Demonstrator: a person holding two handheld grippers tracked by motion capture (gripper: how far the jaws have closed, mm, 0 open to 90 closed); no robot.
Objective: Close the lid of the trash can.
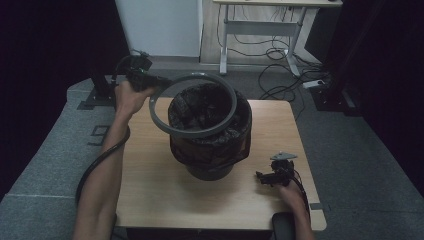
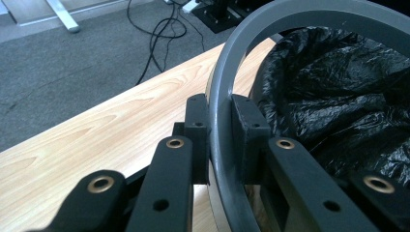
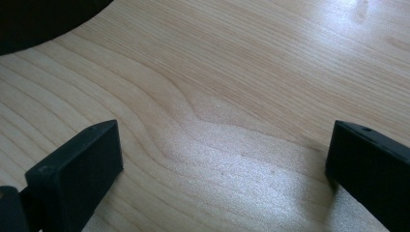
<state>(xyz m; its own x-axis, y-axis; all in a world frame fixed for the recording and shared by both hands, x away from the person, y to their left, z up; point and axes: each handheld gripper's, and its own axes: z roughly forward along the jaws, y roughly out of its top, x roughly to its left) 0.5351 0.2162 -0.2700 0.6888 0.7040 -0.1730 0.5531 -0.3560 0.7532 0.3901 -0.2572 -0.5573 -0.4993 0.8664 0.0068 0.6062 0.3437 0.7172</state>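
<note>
**Grey ring pinched at its edge, tilted over the lined bin**

My left fingers [image 2: 247, 126] are clamped on the grey ring [image 2: 227, 87], one pad outside the band and one inside, squeezing its thin wall between them. The left gripper [image 1: 150, 80] sits at the upper left of the high view, and the ring [image 1: 192, 105] reaches from it toward the middle of the frame.

I judge the ring to be rigid moulded plastic: it keeps its round form though I hold it at a single spot on the rim. It looks light, but a one-point grip puts the whole hoop out on a lever, so it may twist or slip on its smooth face. The band where I have it seems the sensible place to hold, since there is nothing else to grasp.

The ring has no long axis, being a circle. Its opening faces mostly up, tilted: the side at my fingers is raised, while the far side dips to the bin's rim. Whether it touches there I cannot tell.

Beneath it stands the bin [image 1: 212, 167], lined with a black bag [image 2: 338, 96] whose crinkled film folds over the rim.

My right gripper [image 1: 272, 176] rests low at the lower right of the high view, fingers [image 3: 80, 164] spread wide with nothing between them but bare counter [image 3: 232, 96].
</note>
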